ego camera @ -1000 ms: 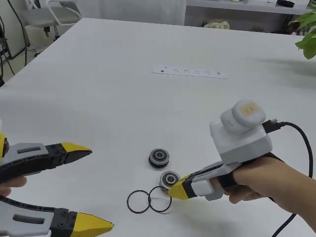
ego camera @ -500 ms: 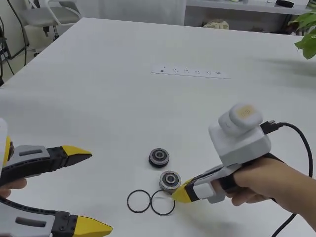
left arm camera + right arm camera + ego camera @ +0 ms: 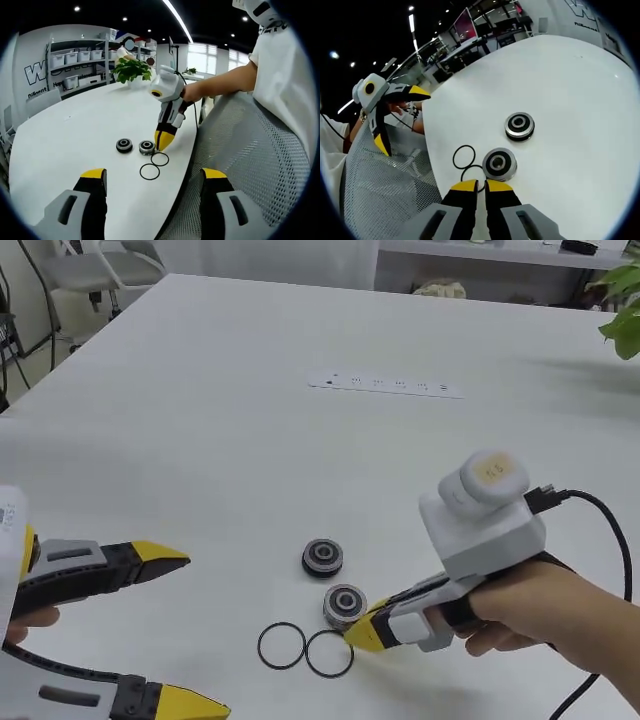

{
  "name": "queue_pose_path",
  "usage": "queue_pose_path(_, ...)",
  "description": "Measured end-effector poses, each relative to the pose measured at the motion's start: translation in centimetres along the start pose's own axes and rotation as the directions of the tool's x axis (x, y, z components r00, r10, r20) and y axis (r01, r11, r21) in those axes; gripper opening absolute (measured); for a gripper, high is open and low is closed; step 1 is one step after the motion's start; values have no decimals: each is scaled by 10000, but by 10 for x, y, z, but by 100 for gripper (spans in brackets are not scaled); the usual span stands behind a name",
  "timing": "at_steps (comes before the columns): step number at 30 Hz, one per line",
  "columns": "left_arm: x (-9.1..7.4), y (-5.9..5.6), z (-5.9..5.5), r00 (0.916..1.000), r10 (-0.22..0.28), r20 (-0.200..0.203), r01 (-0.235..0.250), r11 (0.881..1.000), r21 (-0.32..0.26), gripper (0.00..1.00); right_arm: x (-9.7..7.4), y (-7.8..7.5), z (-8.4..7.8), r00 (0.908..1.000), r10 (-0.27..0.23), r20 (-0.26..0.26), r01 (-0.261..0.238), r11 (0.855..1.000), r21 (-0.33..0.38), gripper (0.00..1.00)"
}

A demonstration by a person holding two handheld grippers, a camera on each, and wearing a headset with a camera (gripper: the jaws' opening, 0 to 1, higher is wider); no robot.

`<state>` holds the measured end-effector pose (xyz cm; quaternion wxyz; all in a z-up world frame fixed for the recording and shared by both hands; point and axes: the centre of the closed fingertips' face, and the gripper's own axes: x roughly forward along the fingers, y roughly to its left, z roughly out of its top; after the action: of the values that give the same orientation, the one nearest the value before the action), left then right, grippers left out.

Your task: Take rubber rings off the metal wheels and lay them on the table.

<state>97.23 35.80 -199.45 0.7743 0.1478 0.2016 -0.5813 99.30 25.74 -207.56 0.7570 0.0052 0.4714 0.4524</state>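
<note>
Sliding back from the near wheel [image 3: 344, 604], right gripper [image 3: 362, 633], jaws shut, has nudged the second ring [image 3: 329, 653] clear of the first ring [image 3: 281, 646]; both lie flat on the counter [image 3: 250, 420]. Left gripper [image 3: 200, 632] gapes wide, empty. Can't tell if far wheel [image 3: 322, 557] still wears one.

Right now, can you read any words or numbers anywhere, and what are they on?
"W": start of big white lettering on the wall, rest hidden.
Smaller line under it: too blurred.
Yellow label on the right gripper: too blurred.
Marks on the power strip: too small.
</note>
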Motion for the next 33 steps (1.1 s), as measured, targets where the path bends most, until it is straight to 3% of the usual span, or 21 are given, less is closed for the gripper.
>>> queue_pose_path(3,-1,1,1,10000,29,45,-29,10000,-2,74,-4,-1,3,9999,-11,116,10,10000,89,0)
queue_pose_path(7,-2,5,4,9999,76,75,-76,10000,43,74,-11,-3,15,9976,-24,690,1,9994,335,1)
queue_pose_path(13,-6,11,10,9997,173,159,-175,9998,124,74,-18,-11,26,9906,-423,1298,409,9991,128,0)
queue_pose_path(17,-11,18,19,9989,332,320,-340,9991,240,74,-23,-15,36,9819,-605,1795,607,9981,47,0)
queue_pose_path(25,-17,30,36,9981,455,407,-479,9970,613,74,-26,-21,42,9737,-875,2105,932,9955,-175,0)
queue_pose_path(33,-14,45,63,9974,441,572,-514,9896,1347,72,-29,-30,45,9649,-1177,2347,1217,9926,-28,0)
